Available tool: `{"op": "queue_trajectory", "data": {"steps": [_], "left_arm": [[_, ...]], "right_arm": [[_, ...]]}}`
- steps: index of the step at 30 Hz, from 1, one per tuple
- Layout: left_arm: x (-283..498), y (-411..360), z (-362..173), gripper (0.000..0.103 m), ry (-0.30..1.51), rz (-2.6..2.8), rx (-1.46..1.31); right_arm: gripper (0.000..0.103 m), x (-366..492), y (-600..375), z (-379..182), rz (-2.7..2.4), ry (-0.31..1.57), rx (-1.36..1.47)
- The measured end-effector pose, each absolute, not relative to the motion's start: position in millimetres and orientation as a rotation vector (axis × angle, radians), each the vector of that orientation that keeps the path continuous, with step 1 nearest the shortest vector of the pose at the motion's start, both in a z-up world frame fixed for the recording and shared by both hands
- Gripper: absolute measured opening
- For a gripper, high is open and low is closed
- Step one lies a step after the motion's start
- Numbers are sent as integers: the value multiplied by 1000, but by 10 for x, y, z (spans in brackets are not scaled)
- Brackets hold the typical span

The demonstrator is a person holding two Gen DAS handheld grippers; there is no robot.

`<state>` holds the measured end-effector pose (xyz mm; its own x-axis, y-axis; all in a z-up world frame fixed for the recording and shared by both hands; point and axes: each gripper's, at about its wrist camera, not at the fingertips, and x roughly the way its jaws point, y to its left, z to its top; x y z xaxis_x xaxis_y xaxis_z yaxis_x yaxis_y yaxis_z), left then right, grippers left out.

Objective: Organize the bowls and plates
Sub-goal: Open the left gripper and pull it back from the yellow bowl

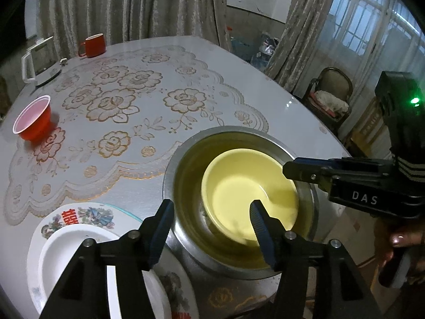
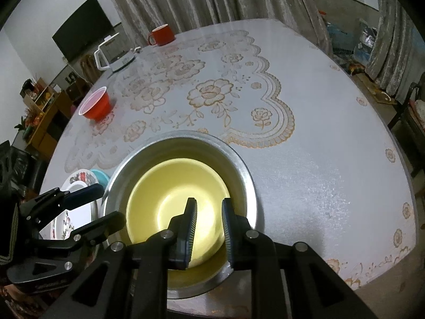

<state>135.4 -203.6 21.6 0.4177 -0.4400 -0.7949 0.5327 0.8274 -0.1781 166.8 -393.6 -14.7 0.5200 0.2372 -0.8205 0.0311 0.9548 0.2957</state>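
While the yellow bowl (image 1: 247, 196) sits nested in the steel bowl (image 1: 183, 180), likely just stacked to save room, the left gripper (image 1: 209, 236) hangs half-wide with the steel rim between its fingers, gripping nothing. Left of them, a white plate (image 1: 61, 252) lies on a flowered plate (image 1: 87, 214). Further right, the right gripper (image 2: 209, 228) stands narrow over both rims, pads apparently not pressing.

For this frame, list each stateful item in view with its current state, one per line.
Yellow plastic bowl: nested inside the steel bowl, empty.
Round stainless steel bowl: upright on the table.
Small white plate: stacked on the floral plate.
Floral ceramic plate: flat on the table.
Red plastic bowl: upright, empty.
Red ceramic mug: upright.
Left hand-held gripper: open, holding nothing.
Right hand-held gripper: narrowly open.
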Motion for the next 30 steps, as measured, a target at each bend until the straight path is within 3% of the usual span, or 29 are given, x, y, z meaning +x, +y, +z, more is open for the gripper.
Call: {"op": "queue_trajectory", "data": {"steps": [30], "left_arm": [[1541, -1487, 401, 80, 933, -531, 51]], "right_arm": [[26, 1872, -3601, -23, 168, 995, 281]]}}
